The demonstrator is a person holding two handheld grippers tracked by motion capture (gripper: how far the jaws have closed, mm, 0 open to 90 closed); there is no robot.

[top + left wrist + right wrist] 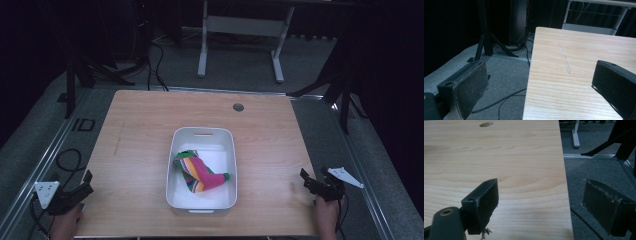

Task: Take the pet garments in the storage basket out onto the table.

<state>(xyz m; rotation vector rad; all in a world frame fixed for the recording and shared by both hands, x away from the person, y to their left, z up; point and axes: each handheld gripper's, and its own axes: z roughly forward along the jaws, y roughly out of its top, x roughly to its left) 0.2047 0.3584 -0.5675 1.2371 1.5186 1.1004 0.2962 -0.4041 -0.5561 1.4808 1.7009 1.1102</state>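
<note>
Rumpled, bright-striped sock in white bin

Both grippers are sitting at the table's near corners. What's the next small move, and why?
Probably bring the right gripper inward toward the striped multicoloured sock lying in the white rectangular plastic bin. Both grippers' jaws stand open with nothing between them, the left gripper is equally far off at the wooden table edge, and the sock lies untouched, bunched against the bin's floor.
</note>
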